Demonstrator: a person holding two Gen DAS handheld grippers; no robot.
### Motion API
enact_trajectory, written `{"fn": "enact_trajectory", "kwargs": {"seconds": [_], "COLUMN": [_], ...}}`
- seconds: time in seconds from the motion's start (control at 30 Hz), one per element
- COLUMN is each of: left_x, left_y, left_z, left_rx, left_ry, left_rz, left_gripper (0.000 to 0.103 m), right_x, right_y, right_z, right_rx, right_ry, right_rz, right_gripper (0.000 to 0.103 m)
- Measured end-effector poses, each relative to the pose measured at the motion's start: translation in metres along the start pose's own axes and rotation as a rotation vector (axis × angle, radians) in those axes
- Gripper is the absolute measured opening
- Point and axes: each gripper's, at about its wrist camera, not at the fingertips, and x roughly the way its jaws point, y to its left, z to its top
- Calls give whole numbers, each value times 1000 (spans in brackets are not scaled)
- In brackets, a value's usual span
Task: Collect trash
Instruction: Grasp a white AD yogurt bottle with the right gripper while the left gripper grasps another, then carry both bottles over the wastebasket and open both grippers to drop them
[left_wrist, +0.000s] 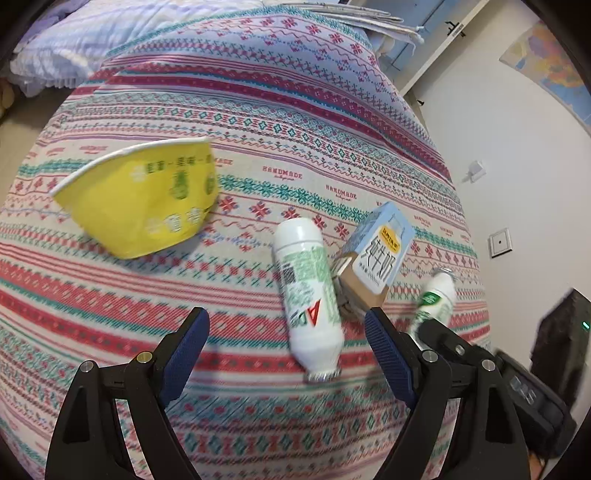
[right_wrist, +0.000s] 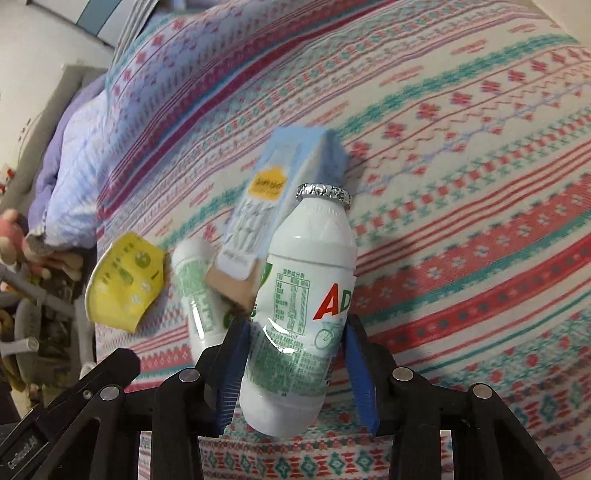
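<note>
Right gripper (right_wrist: 295, 373) is clamped on a white AD bottle (right_wrist: 299, 314), bottom centre of the right wrist view, foil cap pointing up-frame, bottle apparently lifted off the patterned bedspread (right_wrist: 480, 221)

Left gripper (left_wrist: 288, 354) has its jaws spread wide with nothing between them, low in its own frame, hovering over the bedspread

Just ahead of the left jaws, centre-right of the left view: a second white bottle (left_wrist: 308, 291) lying on its side, neck toward the camera

Touching or just beside it, further up-right: a blue milk carton (left_wrist: 380, 251), tilted

Mid-left of that frame, further off: a crushed yellow paper cup (left_wrist: 147, 199) on its side

Far end: pale quilt (left_wrist: 92, 40) at upper left

Progress, my read: early. One bottle in hand but not binned, no bin or bag visible in either view. Still to collect: second bottle, carton, cup. Second bottle looks like the natural next grab for the left
</note>
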Motion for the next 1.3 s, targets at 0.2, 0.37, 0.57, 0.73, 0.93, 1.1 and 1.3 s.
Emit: {"fn": "enact_trajectory", "kwargs": {"seconds": [0.2, 0.37, 0.57, 0.73, 0.93, 1.1, 1.3], "left_x": [39, 9, -25, -57, -78, -100, -117], "left_y": [-16, -10, 10, 38, 65, 91, 129], "left_z": [-3, -11, -22, -23, -21, -18, -15], "left_rx": [44, 48, 58, 46, 27, 5, -53], "left_ry": [29, -34, -56, -103, -119, -155, -166], "left_rz": [52, 31, 14, -7, -19, -16, -19], "left_gripper": [39, 38, 38, 38, 38, 38, 38], "right_x": [-17, -18, -20, -28, -40, -42, -39], "right_y": [-12, -7, -5, 0, 19, 35, 43], "right_z": [3, 4, 5, 3, 0, -4, -9], "right_rx": [27, 7, 11, -10, -75, -136, -163], "right_ry": [-43, -44, -75, -121, -195, -234, -251], "right_rz": [21, 42, 27, 39, 57, 49, 30], "right_gripper": [45, 45, 45, 45, 45, 45, 45]}}
